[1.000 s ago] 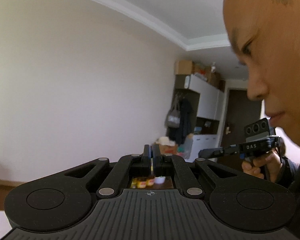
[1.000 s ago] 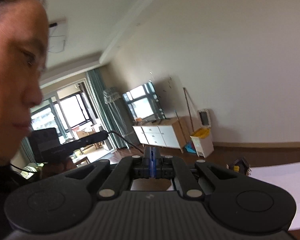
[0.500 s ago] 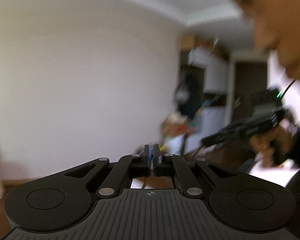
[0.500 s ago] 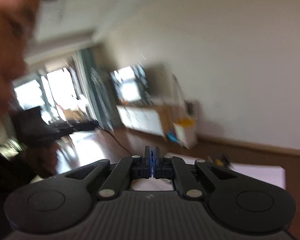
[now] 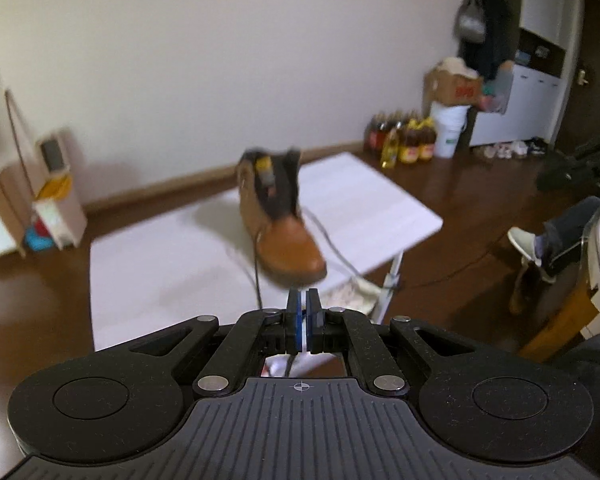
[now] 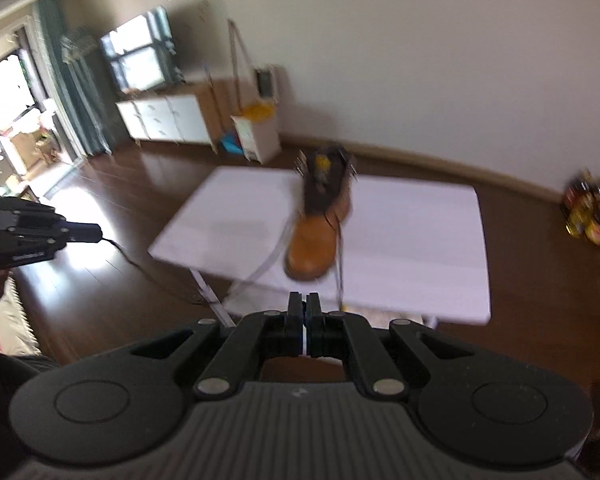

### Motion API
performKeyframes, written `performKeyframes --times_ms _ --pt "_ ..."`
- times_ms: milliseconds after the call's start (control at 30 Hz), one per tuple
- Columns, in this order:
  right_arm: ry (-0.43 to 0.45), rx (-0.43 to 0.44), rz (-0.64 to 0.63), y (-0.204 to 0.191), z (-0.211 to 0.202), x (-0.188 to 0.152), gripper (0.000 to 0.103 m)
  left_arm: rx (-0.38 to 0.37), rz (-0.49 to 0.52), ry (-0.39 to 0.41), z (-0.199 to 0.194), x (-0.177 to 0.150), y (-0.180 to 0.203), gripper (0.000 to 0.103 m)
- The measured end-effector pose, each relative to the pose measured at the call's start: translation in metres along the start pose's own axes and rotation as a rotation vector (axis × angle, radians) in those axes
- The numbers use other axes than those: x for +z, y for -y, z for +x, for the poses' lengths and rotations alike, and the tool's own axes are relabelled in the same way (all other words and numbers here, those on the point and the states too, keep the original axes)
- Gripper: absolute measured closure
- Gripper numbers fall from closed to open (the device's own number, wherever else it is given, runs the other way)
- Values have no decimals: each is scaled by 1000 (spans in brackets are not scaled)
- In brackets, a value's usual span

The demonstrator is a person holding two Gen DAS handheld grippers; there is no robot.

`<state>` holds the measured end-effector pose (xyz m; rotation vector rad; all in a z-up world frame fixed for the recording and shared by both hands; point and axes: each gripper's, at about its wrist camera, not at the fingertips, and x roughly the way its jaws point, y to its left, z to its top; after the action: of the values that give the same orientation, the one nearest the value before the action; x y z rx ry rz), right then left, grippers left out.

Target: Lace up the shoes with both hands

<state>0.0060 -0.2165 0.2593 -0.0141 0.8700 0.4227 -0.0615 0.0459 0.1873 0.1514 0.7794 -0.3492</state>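
A brown ankle boot (image 5: 282, 224) stands upright on a low white table (image 5: 160, 264), toe toward me, its dark tongue open. Loose laces (image 5: 256, 268) trail from it over the tabletop to the near edge. The right wrist view shows the same boot (image 6: 318, 236) with its laces (image 6: 340, 264) hanging forward. My left gripper (image 5: 303, 296) is shut with nothing between its fingers, above the table's near edge and short of the boot's toe. My right gripper (image 6: 304, 298) is also shut and empty, a little short of the table (image 6: 420, 240). Both views are motion-blurred.
Dark wood floor surrounds the table. Several bottles (image 5: 404, 136) and a white bucket (image 5: 450, 134) stand by the far wall. A small white cabinet (image 6: 256, 136) sits behind the table. The other gripper (image 6: 24, 232) shows at the left edge, and a person's foot (image 5: 524, 240) at the right.
Both grippers have tipped from level to pointing down and have dropped. The person's face has left both views; the table and boot have come into sight. Both stay shut.
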Motion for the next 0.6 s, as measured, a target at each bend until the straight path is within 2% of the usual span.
performKeyframes --times_ms 100,200,367,600 --pt "-52 -27 20 6 18 -9 101 3 -27 -33 14 1 -15 102" --pt "-84 -17 52 11 32 -13 101 6 -18 -33 26 9 -16 102" --pt "-98 0 56 17 42 -5 101 4 -4 -37 14 12 -23 102" --pt "-141 5 49 28 55 6 101 2 -7 -81 30 17 -36 102"
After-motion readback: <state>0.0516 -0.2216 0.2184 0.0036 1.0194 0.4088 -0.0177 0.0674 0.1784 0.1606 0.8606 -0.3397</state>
